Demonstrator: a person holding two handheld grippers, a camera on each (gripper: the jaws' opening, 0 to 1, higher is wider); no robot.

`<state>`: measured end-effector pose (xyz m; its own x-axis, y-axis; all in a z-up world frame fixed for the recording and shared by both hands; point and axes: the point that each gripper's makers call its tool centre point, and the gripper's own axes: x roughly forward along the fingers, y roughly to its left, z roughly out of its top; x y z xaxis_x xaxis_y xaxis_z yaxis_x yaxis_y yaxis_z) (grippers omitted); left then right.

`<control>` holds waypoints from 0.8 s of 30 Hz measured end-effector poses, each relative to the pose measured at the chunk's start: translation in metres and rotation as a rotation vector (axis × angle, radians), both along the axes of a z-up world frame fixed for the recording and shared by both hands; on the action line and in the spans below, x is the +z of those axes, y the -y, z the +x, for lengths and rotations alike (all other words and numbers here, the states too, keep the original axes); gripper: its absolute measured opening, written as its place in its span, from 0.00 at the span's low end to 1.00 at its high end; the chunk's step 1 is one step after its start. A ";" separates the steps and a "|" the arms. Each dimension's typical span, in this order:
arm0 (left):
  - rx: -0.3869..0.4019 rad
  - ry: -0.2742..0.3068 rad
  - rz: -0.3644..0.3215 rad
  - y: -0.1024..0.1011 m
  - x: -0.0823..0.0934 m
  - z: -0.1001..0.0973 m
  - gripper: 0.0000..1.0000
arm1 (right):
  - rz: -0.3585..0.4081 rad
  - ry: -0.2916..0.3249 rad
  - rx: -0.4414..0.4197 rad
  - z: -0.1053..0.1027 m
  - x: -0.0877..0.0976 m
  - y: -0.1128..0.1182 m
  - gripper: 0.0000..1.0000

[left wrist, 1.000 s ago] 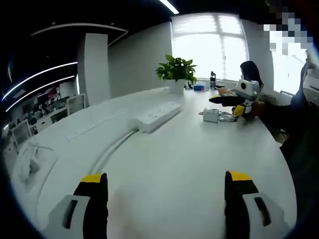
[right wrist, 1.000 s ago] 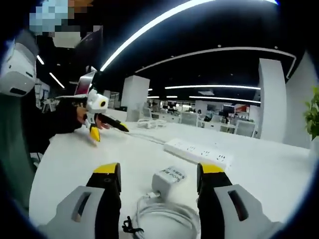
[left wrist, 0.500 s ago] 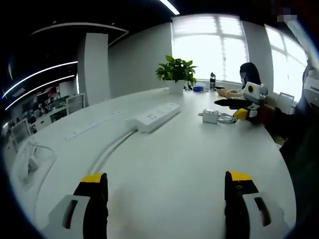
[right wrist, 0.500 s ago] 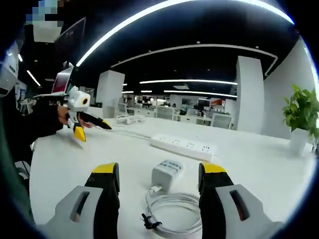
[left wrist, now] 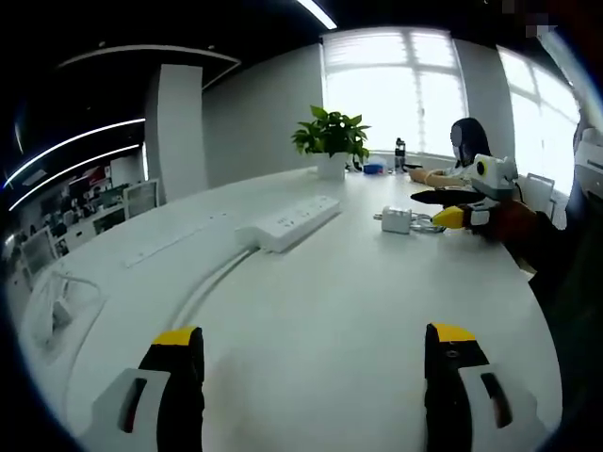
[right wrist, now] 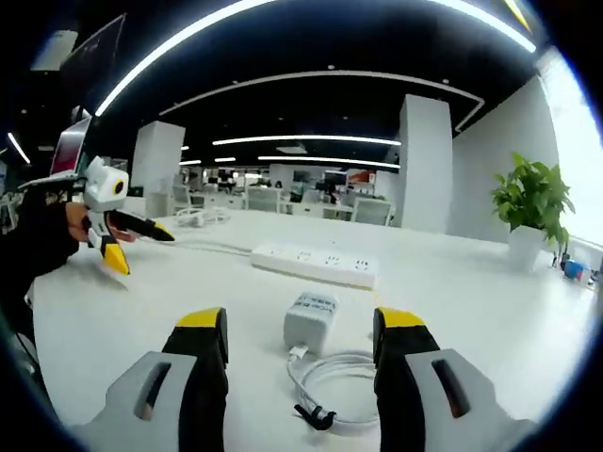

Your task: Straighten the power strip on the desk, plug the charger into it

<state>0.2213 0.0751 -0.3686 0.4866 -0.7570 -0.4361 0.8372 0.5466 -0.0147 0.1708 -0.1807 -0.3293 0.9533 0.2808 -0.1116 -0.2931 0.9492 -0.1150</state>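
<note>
In the left gripper view, the left tongs [left wrist: 316,363] were seen spread wide and released, nothing between the yellow-tipped jaws, above the bare white bench [left wrist: 358,292]. At about 11 o'clock from them, well apart, the white power strip [left wrist: 287,218] was laid askew on the bench, its cable [left wrist: 203,287] trailing back toward 8 o'clock. At 1 o'clock the charger [left wrist: 397,219] was found, with the right tongs [left wrist: 443,207] just beside it. A potted plant [left wrist: 332,141] and a seated person [left wrist: 464,155] were seen farther off.

In the right gripper view, the right tongs [right wrist: 300,348] were likewise released, the charger [right wrist: 311,320] and its coiled cord [right wrist: 334,381] lying between the jaws. The power strip [right wrist: 313,265] was seen at 12 o'clock beyond.
</note>
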 end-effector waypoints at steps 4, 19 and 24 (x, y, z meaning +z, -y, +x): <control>-0.007 0.000 -0.003 0.000 0.000 0.000 0.99 | 0.009 0.012 -0.058 0.001 0.003 0.004 0.57; -0.038 0.010 -0.017 0.000 0.002 -0.002 0.99 | 0.042 -0.050 -0.098 0.013 -0.006 -0.006 0.58; -0.021 0.010 -0.035 -0.002 0.007 -0.001 0.99 | 0.070 -0.066 -0.116 0.018 -0.007 0.001 0.55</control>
<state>0.2203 0.0773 -0.3613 0.4745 -0.7818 -0.4046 0.8488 0.5282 -0.0252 0.1884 -0.1817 -0.3361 0.9710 0.1780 -0.1596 -0.1853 0.9822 -0.0318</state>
